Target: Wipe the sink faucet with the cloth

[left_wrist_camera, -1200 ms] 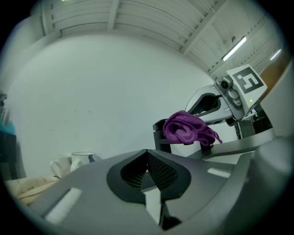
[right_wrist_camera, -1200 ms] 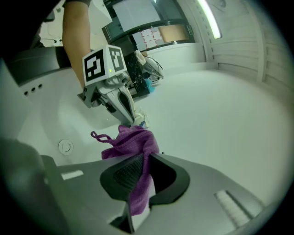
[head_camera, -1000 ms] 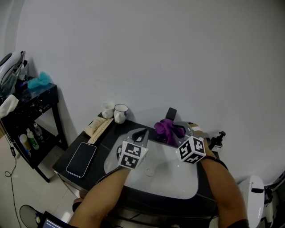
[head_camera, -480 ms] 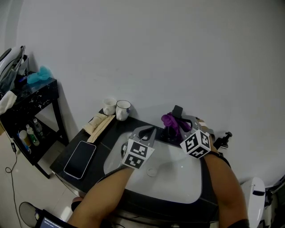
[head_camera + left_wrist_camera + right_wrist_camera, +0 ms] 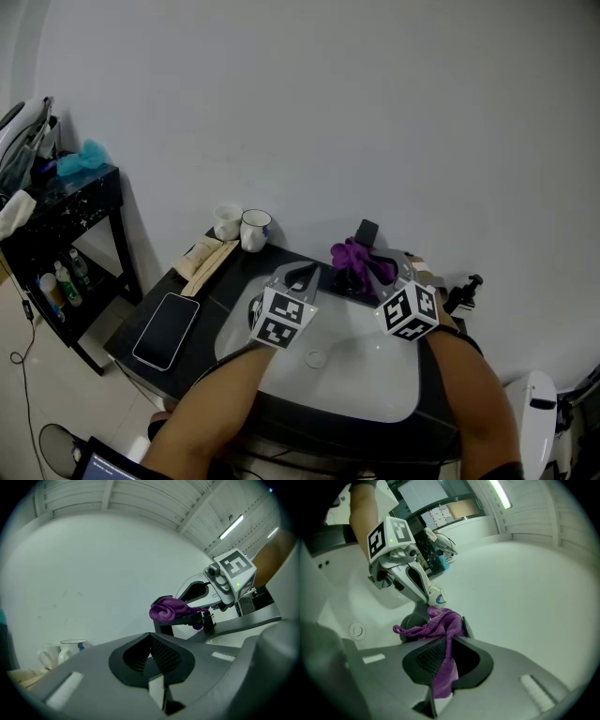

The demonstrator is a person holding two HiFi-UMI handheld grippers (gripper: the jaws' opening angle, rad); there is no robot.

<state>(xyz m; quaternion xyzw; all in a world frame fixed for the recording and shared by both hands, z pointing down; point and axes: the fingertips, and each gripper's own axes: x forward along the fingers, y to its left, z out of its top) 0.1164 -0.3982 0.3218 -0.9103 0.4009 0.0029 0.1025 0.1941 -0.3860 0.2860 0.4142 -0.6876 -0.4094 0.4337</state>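
Observation:
A purple cloth (image 5: pixel 356 260) lies bunched over the black faucet (image 5: pixel 366 234) at the back of the white sink (image 5: pixel 375 380). My right gripper (image 5: pixel 382 274) is shut on the cloth (image 5: pixel 443 625), which hangs down between its jaws and drapes over the faucet (image 5: pixel 408 620). My left gripper (image 5: pixel 302 277) hovers over the basin's left side, a short way left of the faucet. Its jaws stand shut with nothing in them (image 5: pixel 149 656). In the left gripper view the cloth (image 5: pixel 168 609) tops the faucet and the right gripper (image 5: pixel 199 590) reaches in from the right.
A phone (image 5: pixel 166 330) lies on the dark counter left of the sink. Two mugs (image 5: pixel 242 228) and a flat tan packet (image 5: pixel 206 257) stand at the counter's back left. A black side table (image 5: pixel 66 211) with bottles is further left. The drain (image 5: pixel 314 358) sits mid-basin.
The right gripper, holding the cloth, has shifted it up and right over the faucet and then slightly back left. The left gripper has stayed close to its place.

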